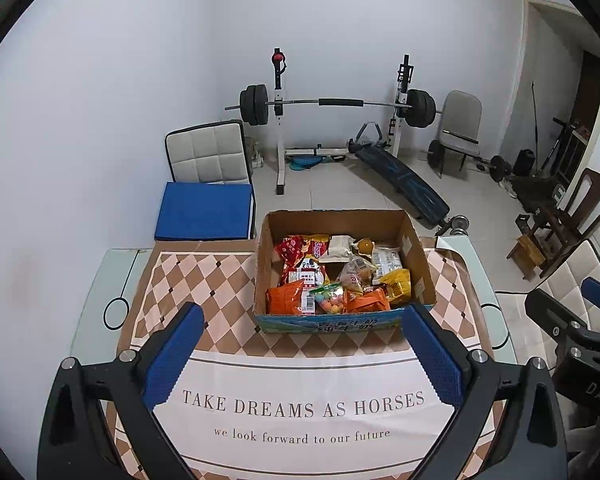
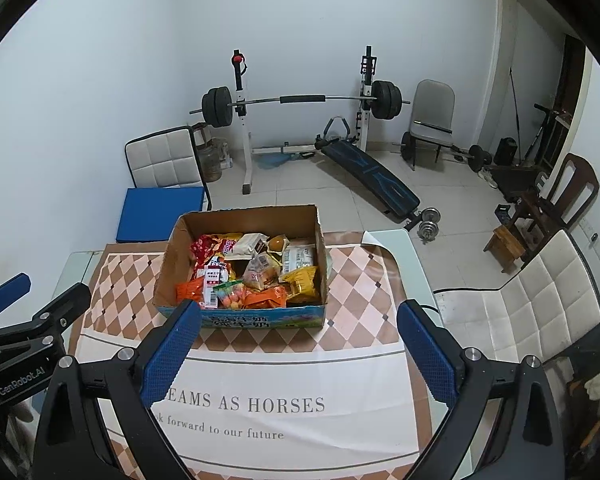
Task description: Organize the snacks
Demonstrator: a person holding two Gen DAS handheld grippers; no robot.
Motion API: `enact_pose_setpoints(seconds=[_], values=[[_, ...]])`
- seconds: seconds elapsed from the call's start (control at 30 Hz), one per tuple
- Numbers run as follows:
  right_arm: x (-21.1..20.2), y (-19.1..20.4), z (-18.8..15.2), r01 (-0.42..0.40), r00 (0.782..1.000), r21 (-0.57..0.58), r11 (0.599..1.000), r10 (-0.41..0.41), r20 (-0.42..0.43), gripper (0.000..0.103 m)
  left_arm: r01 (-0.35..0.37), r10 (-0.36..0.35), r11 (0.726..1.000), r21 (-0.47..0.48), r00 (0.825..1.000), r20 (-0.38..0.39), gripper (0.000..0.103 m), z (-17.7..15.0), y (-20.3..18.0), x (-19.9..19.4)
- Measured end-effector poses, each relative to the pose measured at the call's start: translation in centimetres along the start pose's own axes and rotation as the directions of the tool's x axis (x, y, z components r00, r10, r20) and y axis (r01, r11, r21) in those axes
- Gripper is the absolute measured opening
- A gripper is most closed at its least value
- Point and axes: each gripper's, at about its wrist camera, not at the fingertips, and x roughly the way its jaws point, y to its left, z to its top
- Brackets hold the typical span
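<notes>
An open cardboard box (image 1: 418,264) stands at the far side of the table and is full of snack packets (image 1: 332,276) in red, orange, yellow and clear wrappers. It also shows in the right wrist view (image 2: 168,264), with the snacks (image 2: 252,268) inside. My left gripper (image 1: 302,320) is open and empty, held above the tablecloth just in front of the box. My right gripper (image 2: 300,316) is open and empty, held beside the left one, in front of the box. The right gripper shows at the right edge of the left wrist view (image 1: 572,312).
A checked tablecloth with printed words (image 1: 300,408) covers the glass table (image 1: 100,280). A padded chair with a blue cushion (image 1: 206,210) stands behind the table on the left, a white chair (image 2: 540,300) to the right. A barbell rack (image 1: 336,104) and bench stand beyond.
</notes>
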Motion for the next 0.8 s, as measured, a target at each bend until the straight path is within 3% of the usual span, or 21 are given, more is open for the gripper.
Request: enact_pose_setpoints(seconds=[0.8], values=[[-0.48, -0.26, 0.17, 0.013, 1.0, 0.017, 1.0, -0.013, 0.002, 0.101, 0.016, -0.015, 1.0, -0.027, 1.0, 0.008, 0.102, 0.28, 0.03, -0.54]])
